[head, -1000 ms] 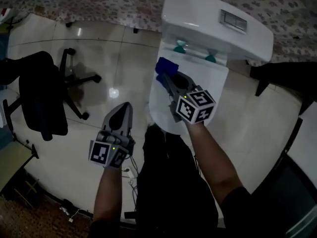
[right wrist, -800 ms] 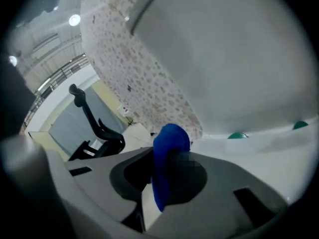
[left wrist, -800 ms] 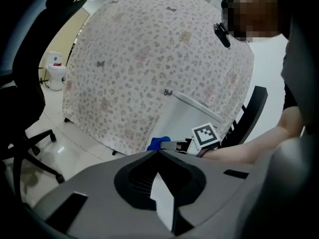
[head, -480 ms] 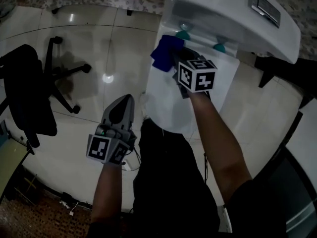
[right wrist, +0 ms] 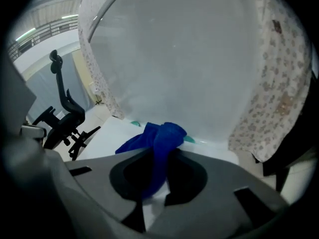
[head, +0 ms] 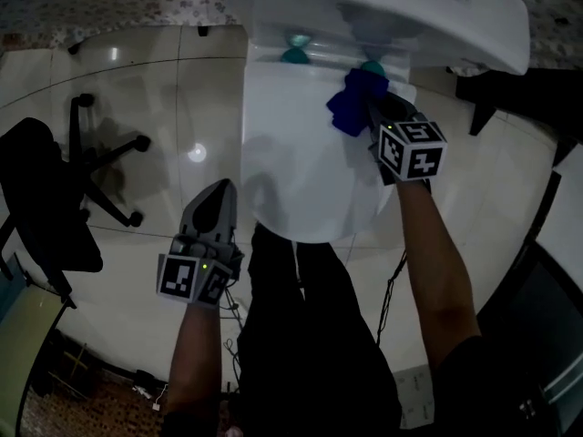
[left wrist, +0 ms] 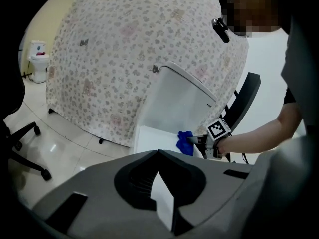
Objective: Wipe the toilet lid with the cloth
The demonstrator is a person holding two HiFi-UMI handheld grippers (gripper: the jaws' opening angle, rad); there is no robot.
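Observation:
The closed white toilet lid (head: 291, 167) fills the upper middle of the head view, under the white cistern (head: 364, 7). A blue cloth (head: 353, 103) lies pressed on the lid's far right corner, close to the right teal hinge (head: 371, 66). My right gripper (head: 375, 109) is shut on the cloth (right wrist: 157, 143), which bulges out ahead of the jaws. My left gripper (head: 217, 206) hangs over the floor left of the lid's front edge, jaws together, holding nothing. From the left gripper view the cloth (left wrist: 185, 142) and the right gripper's marker cube (left wrist: 219, 129) show on the lid.
A black office chair (head: 55, 198) stands on the glossy tiled floor (head: 137, 89) at the left. A floral patterned wall covering (left wrist: 114, 68) rises behind the cistern. A dark frame (head: 547, 217) runs along the right. The person's dark-clothed legs (head: 310, 335) stand at the lid's front.
My right gripper has carried the cloth from the lid's far left corner across to its far right corner. The left gripper has stayed roughly in place.

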